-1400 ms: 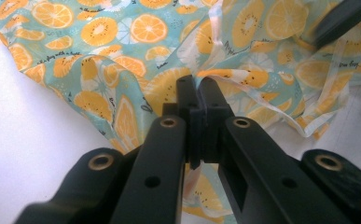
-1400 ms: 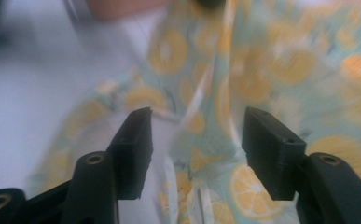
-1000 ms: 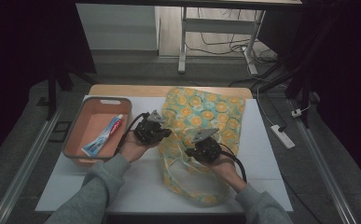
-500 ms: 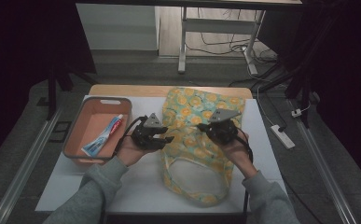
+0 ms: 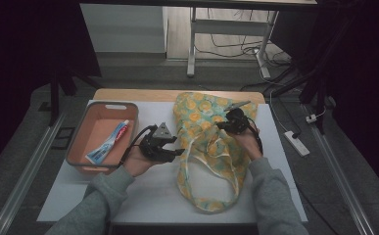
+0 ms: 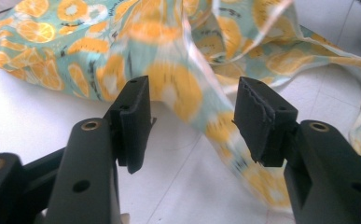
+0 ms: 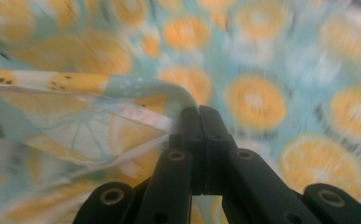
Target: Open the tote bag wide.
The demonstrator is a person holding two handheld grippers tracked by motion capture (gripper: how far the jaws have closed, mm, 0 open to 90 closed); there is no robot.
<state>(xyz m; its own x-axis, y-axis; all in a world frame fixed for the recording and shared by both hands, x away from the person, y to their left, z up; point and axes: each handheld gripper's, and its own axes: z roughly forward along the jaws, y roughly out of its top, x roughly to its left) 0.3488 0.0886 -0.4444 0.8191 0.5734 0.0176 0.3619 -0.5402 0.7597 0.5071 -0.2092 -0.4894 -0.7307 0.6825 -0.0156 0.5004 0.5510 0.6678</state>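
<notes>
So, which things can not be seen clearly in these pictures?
- Inside of the fruit-print bag: high view, hidden by its own folded cloth.
- Print on the toothpaste tube in the orange basket: high view, too small to read.
- Bag cloth behind the right gripper: right gripper view, blurred.
- Bag strap between the left gripper jaws: left gripper view, blurred; its lower end runs behind the right-hand jaw.

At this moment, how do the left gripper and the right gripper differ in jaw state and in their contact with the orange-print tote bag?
The left gripper has its jaws apart, having just been opening, with a strap of the orange-print tote bag passing loosely between them; the right gripper is shut, pinching the bag's fabric edge. In the high view the left gripper sits beside the bag, the right one over it. Both have black jaws and are hand-held.
</notes>
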